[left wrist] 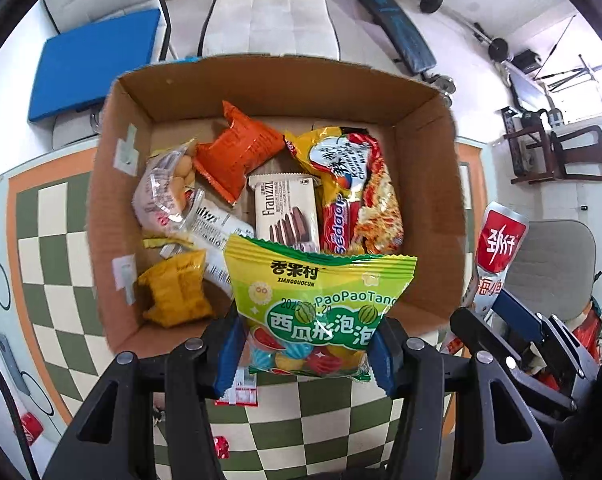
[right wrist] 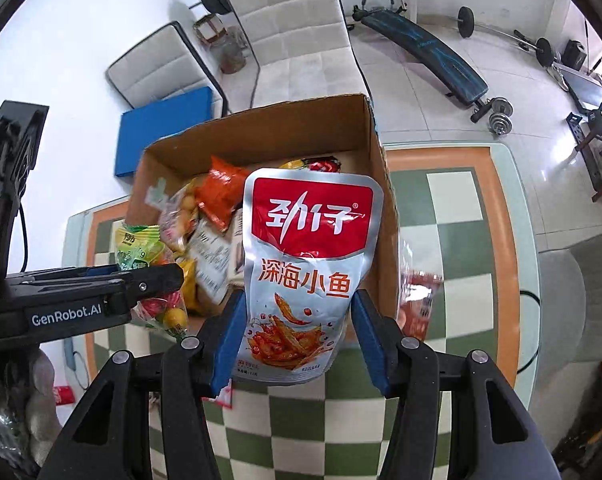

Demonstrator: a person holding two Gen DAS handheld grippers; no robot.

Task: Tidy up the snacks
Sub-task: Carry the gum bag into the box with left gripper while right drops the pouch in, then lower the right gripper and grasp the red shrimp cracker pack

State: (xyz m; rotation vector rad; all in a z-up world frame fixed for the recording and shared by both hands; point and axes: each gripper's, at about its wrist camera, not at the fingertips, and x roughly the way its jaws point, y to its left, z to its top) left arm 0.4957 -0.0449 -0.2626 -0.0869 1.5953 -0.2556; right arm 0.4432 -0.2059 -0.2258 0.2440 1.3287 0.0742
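Cardboard box [left wrist: 425, 168]: stood open on the checked worktop [left wrist: 61, 240], toward its far edge, with loose snacks lying on its floor.
Left tongs [left wrist: 307, 350]: part-way open, blue pads pressed on both side edges of a green watermelon-candy bag [left wrist: 317, 300]; pointed steeply down.
Candy bag position: held above the near rim of the box, touching nothing below it as far as could be seen.
Candy bag axis: long axis ran away from the tongs, crimped top edge at the far end, print upright to the camera.
Right tongs [right wrist: 297, 340]: part-way open, gripping a silver-and-red fish-snack pouch [right wrist: 309, 256] by its lower sides.
Pouch position: held over the near right corner of the box, above the worktop.
Pouch axis: long axis pointed away from the tongs, red logo panel at the far end, tilted slightly left.
Box contents: orange packet [left wrist: 237, 152] at the far middle, Franzzi wafer pack [left wrist: 287, 210] in the centre, red-and-yellow noodle packs [left wrist: 353, 188] on the right, yellow packet [left wrist: 177, 288] near left.
Beyond the worktop: white chairs [right wrist: 297, 36] and a blue cushion [left wrist: 93, 60] at the far side.
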